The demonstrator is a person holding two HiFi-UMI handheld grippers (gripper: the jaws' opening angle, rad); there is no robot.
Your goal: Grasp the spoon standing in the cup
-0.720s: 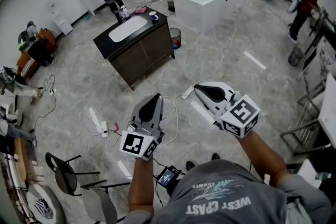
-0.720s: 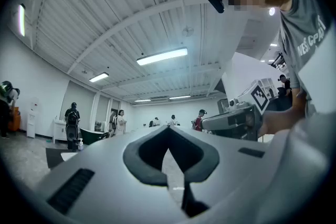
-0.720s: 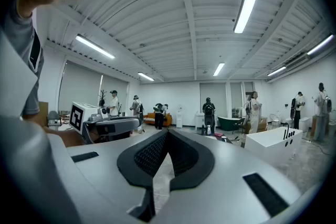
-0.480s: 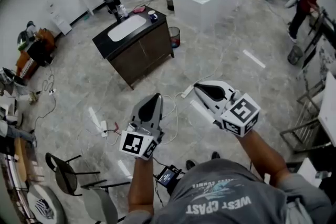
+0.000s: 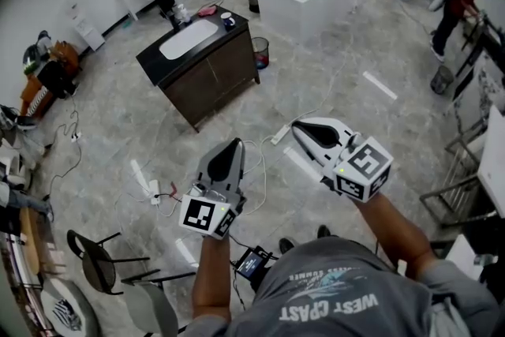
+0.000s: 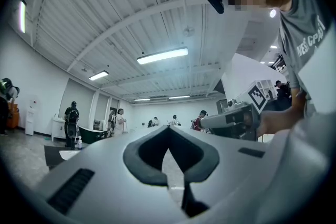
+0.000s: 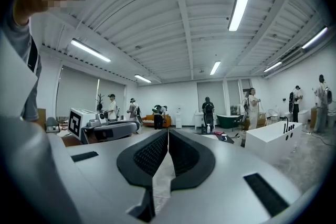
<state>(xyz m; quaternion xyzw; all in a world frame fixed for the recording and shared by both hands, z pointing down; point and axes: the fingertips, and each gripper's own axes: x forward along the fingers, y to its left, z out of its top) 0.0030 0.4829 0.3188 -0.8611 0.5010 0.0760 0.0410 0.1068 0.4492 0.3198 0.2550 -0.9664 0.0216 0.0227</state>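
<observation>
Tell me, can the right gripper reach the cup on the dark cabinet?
Probably not yet. The right gripper hangs shut over the floor, far from the cup on the dark cabinet. Only cables lie between, so walking closer should work.

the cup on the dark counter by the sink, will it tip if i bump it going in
Likely easy to tip or slide: the cup looks small beside the sink. It stands near a corner of the counter, so a sideways bump might push it off. Probably rigid, though too far away to judge material.
</observation>
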